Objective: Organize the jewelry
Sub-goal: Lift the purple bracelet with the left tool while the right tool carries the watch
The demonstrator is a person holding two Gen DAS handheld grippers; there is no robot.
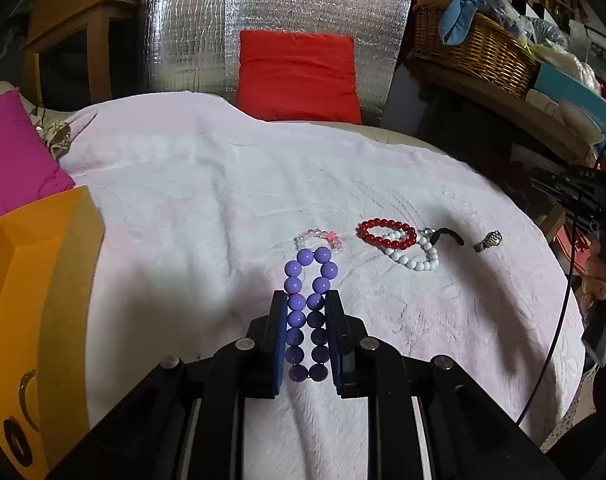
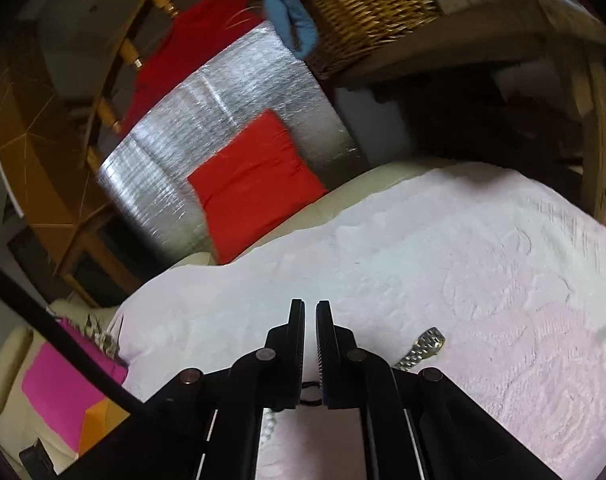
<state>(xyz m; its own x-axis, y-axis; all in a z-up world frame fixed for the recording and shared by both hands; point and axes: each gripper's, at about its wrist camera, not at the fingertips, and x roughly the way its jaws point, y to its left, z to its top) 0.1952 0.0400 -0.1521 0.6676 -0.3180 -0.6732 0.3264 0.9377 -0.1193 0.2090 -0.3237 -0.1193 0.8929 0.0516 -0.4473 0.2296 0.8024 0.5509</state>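
Left gripper (image 1: 306,300): clamped on a purple bead bracelet (image 1: 311,280), lifted over the pale pink towel (image 1: 183,200). Right gripper (image 2: 310,312): pinched nearly together, nothing visible between its tips. On the towel, right of centre: red bead bracelet (image 1: 387,233) overlapping a white bead bracelet (image 1: 415,256), clear bead bracelet (image 1: 317,238), metal watch (image 1: 489,240). Near left: orange box (image 1: 39,300).

Purple bead bracelet (image 1: 307,312), red bracelet (image 1: 387,233), white bracelet (image 1: 413,258), pale pink towel (image 1: 207,200), orange box (image 1: 35,320), red cushion (image 1: 297,74).

glossy purple beads (image 1: 307,312), fluffy cloth blanket (image 1: 207,208), wicker basket (image 1: 475,48)
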